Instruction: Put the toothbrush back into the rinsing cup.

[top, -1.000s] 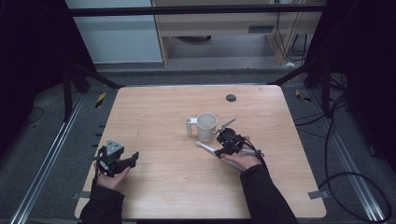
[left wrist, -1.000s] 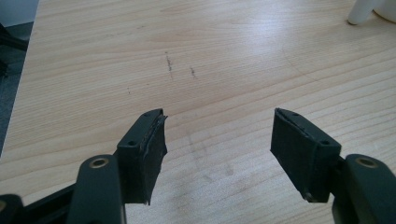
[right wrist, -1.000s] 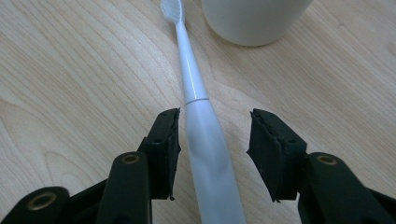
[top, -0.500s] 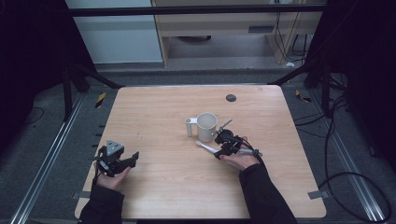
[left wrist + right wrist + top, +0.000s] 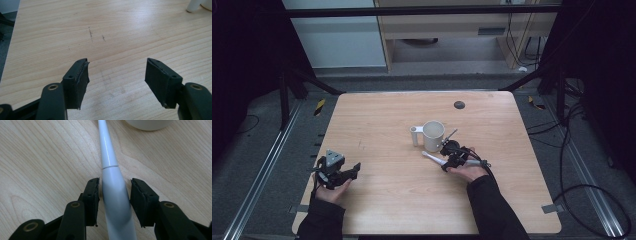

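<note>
A white mug [image 5: 433, 136] stands upright near the table's middle, its handle [image 5: 414, 135] pointing left. Just in front of it a white toothbrush-like tool [image 5: 430, 156] lies flat on the wood. In the right gripper view its thick handle [image 5: 115, 195] runs between the jaws and its thin shaft points up past the mug's base [image 5: 150, 123]. My right gripper [image 5: 114, 188] straddles that handle closely, with a thin gap still showing at one pad. My left gripper [image 5: 354, 170] rests open at the front left over bare wood [image 5: 116, 72], holding nothing.
The wooden table [image 5: 377, 120] carries a small black disc [image 5: 459, 105] near its far edge. The mug's handle [image 5: 193, 6] shows at the top right of the left gripper view. Dark floor, metal rails and cables surround the table.
My right gripper has slid a little to the left along the white tool, in front of the mug. The left gripper has stayed put.
</note>
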`<state>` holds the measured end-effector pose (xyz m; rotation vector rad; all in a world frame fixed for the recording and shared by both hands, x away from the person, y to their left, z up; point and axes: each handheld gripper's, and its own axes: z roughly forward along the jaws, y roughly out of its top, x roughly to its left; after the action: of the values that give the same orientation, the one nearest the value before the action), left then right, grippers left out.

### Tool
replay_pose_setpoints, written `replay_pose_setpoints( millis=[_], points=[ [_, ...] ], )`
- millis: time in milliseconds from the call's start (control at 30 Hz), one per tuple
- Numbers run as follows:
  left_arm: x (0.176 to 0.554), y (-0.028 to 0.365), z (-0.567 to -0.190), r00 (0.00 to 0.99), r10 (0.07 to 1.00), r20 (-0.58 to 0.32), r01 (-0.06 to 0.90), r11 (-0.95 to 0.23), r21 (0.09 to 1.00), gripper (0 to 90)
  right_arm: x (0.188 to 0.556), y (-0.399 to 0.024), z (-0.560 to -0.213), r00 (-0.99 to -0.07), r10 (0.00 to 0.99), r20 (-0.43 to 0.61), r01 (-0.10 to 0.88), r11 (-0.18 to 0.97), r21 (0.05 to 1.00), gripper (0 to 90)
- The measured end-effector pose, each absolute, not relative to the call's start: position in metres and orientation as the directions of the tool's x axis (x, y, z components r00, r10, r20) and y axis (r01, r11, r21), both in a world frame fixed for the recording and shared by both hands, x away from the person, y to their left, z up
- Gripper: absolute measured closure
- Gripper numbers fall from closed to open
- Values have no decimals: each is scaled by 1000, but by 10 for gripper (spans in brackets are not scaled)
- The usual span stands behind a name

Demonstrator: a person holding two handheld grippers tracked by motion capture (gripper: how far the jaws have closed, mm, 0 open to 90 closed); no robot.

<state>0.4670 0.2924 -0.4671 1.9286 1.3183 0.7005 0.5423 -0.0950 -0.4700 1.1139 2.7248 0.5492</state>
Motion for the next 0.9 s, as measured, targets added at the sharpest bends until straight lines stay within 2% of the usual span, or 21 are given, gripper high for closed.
replay_pose_setpoints(
  millis=[400,900],
  points=[
    [467,292,-467,340,939,52,569,-249,784,345,543,-95,-471,-715,699,-5,646,664,377,659],
    [467,292,-467,338,940,51,568,-247,785,346,542,-96,-467,-712,702,17,656,656,373,673]
  ],
)
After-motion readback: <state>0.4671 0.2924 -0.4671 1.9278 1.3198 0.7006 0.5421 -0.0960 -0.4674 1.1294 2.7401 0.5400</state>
